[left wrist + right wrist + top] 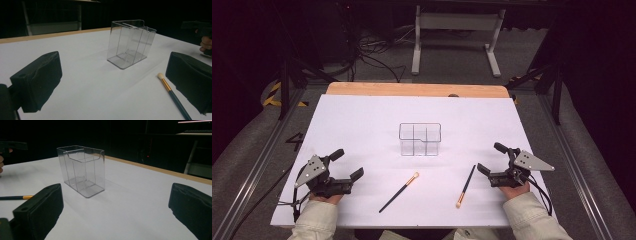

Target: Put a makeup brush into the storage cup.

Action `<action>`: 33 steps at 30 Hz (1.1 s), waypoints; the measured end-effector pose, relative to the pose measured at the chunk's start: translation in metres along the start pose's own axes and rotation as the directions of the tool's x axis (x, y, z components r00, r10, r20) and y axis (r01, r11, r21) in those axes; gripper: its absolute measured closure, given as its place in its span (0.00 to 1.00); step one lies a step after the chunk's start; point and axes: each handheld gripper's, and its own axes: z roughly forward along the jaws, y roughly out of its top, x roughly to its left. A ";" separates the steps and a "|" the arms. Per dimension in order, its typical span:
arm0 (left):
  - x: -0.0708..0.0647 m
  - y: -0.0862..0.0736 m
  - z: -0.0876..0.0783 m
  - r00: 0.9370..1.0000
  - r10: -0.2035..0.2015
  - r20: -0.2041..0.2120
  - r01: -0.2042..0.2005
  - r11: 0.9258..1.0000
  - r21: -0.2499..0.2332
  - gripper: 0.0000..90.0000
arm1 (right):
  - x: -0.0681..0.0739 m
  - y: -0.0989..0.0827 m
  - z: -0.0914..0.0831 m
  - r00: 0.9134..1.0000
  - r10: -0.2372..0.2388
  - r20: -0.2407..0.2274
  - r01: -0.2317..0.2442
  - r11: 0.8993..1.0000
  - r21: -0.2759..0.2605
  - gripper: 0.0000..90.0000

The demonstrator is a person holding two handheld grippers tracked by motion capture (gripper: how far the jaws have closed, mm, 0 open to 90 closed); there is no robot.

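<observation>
A clear plastic organizer [420, 139] with several compartments stands upright and empty at the middle of the white table [362, 120]. Two dark-handled makeup brushes lie in front of it: the left brush [399, 192] and the right brush [465, 186]. My left gripper [347, 163] rests open at the front left, apart from the left brush. My right gripper [491, 157] rests open at the front right, just right of the right brush. In the left gripper view the organizer [131, 43] stands ahead and a brush [172, 96] lies by the right jaw. In the right gripper view the organizer [82, 170] stands ahead left.
A wooden strip [417, 90] borders the table's far edge. Beyond it a white metal stand [457, 35] and cables [372, 55] sit on the floor. Metal rails [572, 165] run along both sides of the table.
</observation>
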 end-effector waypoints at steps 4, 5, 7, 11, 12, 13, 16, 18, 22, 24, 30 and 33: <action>-0.001 0.001 -0.001 1.000 0.000 0.001 0.000 1.000 -0.002 0.01 | -0.001 0.000 0.000 1.000 0.006 0.004 -0.006 1.000 0.004 0.00; -0.001 0.002 -0.002 1.000 -0.002 0.001 0.002 1.000 -0.005 0.01 | -0.001 0.000 0.000 1.000 0.005 0.003 -0.005 1.000 0.005 0.00; -0.001 0.004 -0.002 1.000 -0.007 0.006 0.007 1.000 -0.005 0.01 | -0.002 0.000 0.000 1.000 0.009 0.005 -0.009 1.000 0.007 0.00; -0.003 0.008 -0.003 1.000 -0.016 0.012 0.016 1.000 -0.011 0.01 | -0.002 -0.001 0.000 1.000 0.015 0.007 -0.015 1.000 0.009 0.00; -0.003 0.009 -0.003 1.000 -0.014 0.013 0.014 1.000 -0.012 0.01 | -0.002 -0.001 0.000 1.000 0.015 0.008 -0.015 1.000 0.010 0.00; -0.004 0.011 -0.003 1.000 -0.018 0.018 0.018 1.000 -0.006 0.01 | -0.002 -0.001 0.000 1.000 0.014 0.008 -0.014 1.000 0.009 0.00; -0.008 0.016 -0.001 1.000 -0.005 0.028 0.005 1.000 0.006 0.01 | -0.003 -0.001 0.000 1.000 0.015 0.014 -0.015 1.000 0.012 0.00; -0.011 0.020 0.001 0.999 0.007 0.038 -0.008 0.999 0.035 0.01 | -0.003 -0.001 0.000 1.000 0.014 0.015 -0.014 1.000 0.014 0.00; -0.022 0.031 0.009 0.998 0.029 0.064 -0.035 0.994 0.102 0.02 | -0.003 0.000 -0.001 1.000 0.011 0.018 -0.011 1.000 0.017 0.00; -0.028 0.036 0.013 0.996 0.045 0.080 -0.056 0.989 0.139 0.02 | -0.003 0.000 -0.001 1.000 0.011 0.022 -0.012 1.000 0.019 0.00; -0.042 0.047 0.026 0.990 0.084 0.112 -0.108 0.967 0.232 0.02 | -0.002 0.000 -0.001 1.000 0.012 0.014 -0.012 1.000 0.017 0.00; -0.048 0.050 0.032 0.989 0.089 0.120 -0.120 0.952 0.282 0.01 | -0.002 0.000 -0.001 1.000 0.014 0.013 -0.014 1.000 0.017 0.00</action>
